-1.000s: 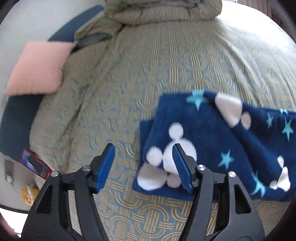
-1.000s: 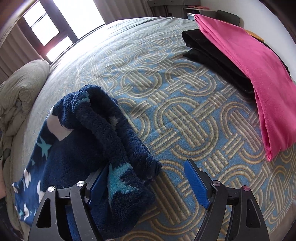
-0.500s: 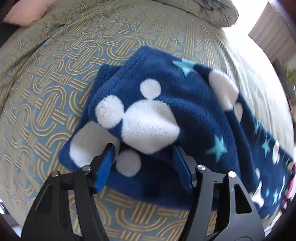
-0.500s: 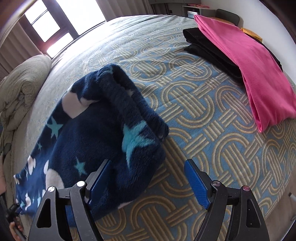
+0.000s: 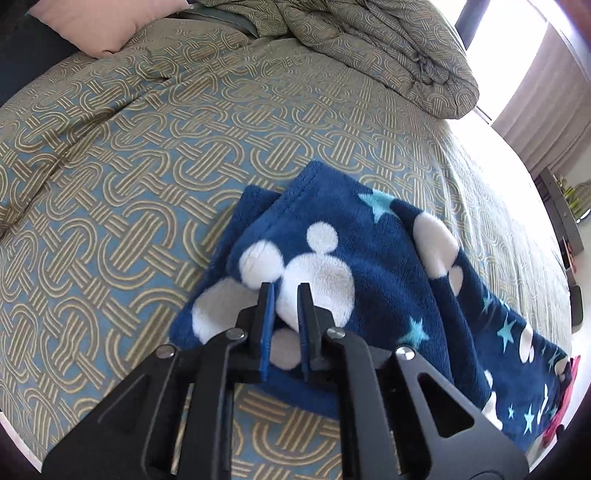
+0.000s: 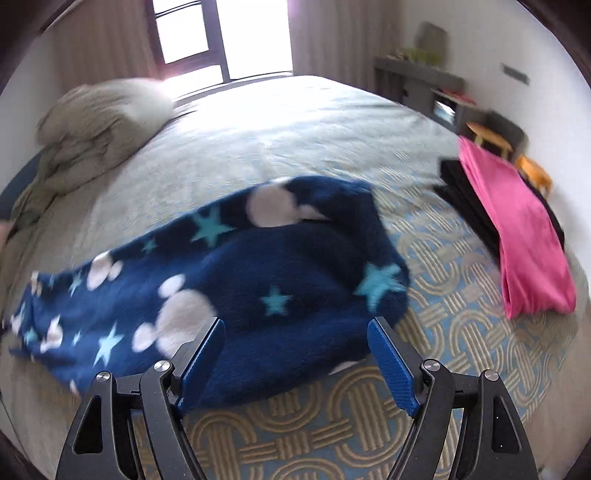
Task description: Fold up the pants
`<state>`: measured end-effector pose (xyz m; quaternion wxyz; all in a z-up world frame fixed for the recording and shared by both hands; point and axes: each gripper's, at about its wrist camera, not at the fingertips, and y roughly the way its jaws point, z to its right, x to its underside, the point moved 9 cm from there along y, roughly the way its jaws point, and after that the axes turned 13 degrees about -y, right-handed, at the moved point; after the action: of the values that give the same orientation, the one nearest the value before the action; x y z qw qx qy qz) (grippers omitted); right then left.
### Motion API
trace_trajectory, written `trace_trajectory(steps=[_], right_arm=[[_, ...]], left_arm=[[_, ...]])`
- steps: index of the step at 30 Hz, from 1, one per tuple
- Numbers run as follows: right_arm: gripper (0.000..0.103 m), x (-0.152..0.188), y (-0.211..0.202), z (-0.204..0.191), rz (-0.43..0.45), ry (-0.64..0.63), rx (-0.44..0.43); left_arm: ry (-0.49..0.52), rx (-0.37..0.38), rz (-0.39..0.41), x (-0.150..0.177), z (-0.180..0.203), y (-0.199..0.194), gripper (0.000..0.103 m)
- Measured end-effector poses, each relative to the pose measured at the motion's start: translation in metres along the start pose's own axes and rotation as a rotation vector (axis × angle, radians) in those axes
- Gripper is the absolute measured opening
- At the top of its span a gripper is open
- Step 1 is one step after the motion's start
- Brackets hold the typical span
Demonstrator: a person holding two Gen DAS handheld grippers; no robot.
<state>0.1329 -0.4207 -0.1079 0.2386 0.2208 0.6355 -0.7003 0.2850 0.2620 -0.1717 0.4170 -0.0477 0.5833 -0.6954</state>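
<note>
The navy fleece pants [image 5: 369, 266] with white mouse heads and teal stars lie on the patterned bed cover [image 5: 129, 177]. My left gripper [image 5: 285, 291] is shut on a fold of the pants at the leg end, pinching a white patch. In the right wrist view the pants [image 6: 258, 280] lie folded lengthwise across the bed, somewhat blurred. My right gripper [image 6: 295, 325] is open and empty, its blue pads just above the near edge of the pants at the waist end.
A bunched duvet [image 5: 388, 48] and a pink pillow [image 5: 107, 22] lie at the head of the bed. Folded pink [image 6: 517, 229] and black [image 6: 465, 199] clothes lie at the right edge. A window [image 6: 221, 37] and a low shelf [image 6: 424, 85] stand beyond the bed.
My left gripper has closed on the pants' leg end. My right gripper has let go of the waist end and drawn back, staying open; that view is blurred by motion.
</note>
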Motion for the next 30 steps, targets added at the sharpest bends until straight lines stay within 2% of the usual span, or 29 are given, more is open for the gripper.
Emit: trace_trajectory(steps=[3, 5, 7, 8, 10, 11, 13, 15, 17, 19, 21, 24, 27, 30], right_arm=[[0.08, 0.001, -0.022, -0.094, 0.069, -0.361, -0.016], [0.079, 0.013, -0.03, -0.151, 0.112, -0.55, 0.002], [0.079, 0.027, -0.03, -0.188, 0.117, -0.65, 0.032], [0.078, 0.035, -0.029, -0.199, 0.1, -0.66, 0.017], [0.068, 0.042, -0.016, -0.207, 0.048, -0.643, -0.017], [0.066, 0.043, -0.011, -0.208, 0.027, -0.632, -0.011], [0.065, 0.04, -0.004, -0.208, 0.002, -0.615, 0.015], [0.063, 0.034, 0.006, -0.209, -0.015, -0.603, -0.013], [0.052, 0.027, 0.019, -0.212, -0.04, -0.587, -0.056], [0.015, 0.017, 0.032, -0.215, -0.062, -0.559, -0.057], [0.011, -0.001, 0.039, -0.207, -0.066, -0.432, -0.112], [0.01, -0.027, 0.039, -0.186, -0.057, -0.213, -0.248], [0.011, -0.036, 0.046, -0.175, -0.14, -0.105, -0.395], [0.011, -0.034, 0.054, -0.169, -0.203, -0.008, -0.499]], left_arm=[[0.016, -0.003, -0.013, 0.01, -0.003, 0.002, 0.013], [0.024, 0.0, -0.025, 0.019, -0.001, 0.003, 0.014], [0.042, 0.024, -0.03, 0.029, 0.005, -0.004, 0.014], [0.064, 0.039, -0.027, 0.034, 0.01, -0.009, 0.014], [0.144, 0.076, -0.018, 0.051, 0.024, -0.023, 0.018], [0.188, 0.09, -0.017, 0.06, 0.031, -0.029, 0.02], [0.286, 0.128, -0.025, 0.083, 0.047, -0.042, 0.031], [0.384, 0.172, -0.05, 0.112, 0.065, -0.051, 0.034], [0.442, 0.19, -0.071, 0.133, 0.076, -0.055, 0.034], [0.47, 0.201, -0.094, 0.15, 0.085, -0.057, 0.034], [0.489, 0.23, -0.119, 0.164, 0.094, -0.06, 0.034], [0.569, 0.253, -0.139, 0.184, 0.111, -0.064, 0.034], [0.64, 0.287, -0.156, 0.207, 0.136, -0.066, 0.034], [0.722, 0.365, -0.203, 0.239, 0.171, -0.069, 0.034]])
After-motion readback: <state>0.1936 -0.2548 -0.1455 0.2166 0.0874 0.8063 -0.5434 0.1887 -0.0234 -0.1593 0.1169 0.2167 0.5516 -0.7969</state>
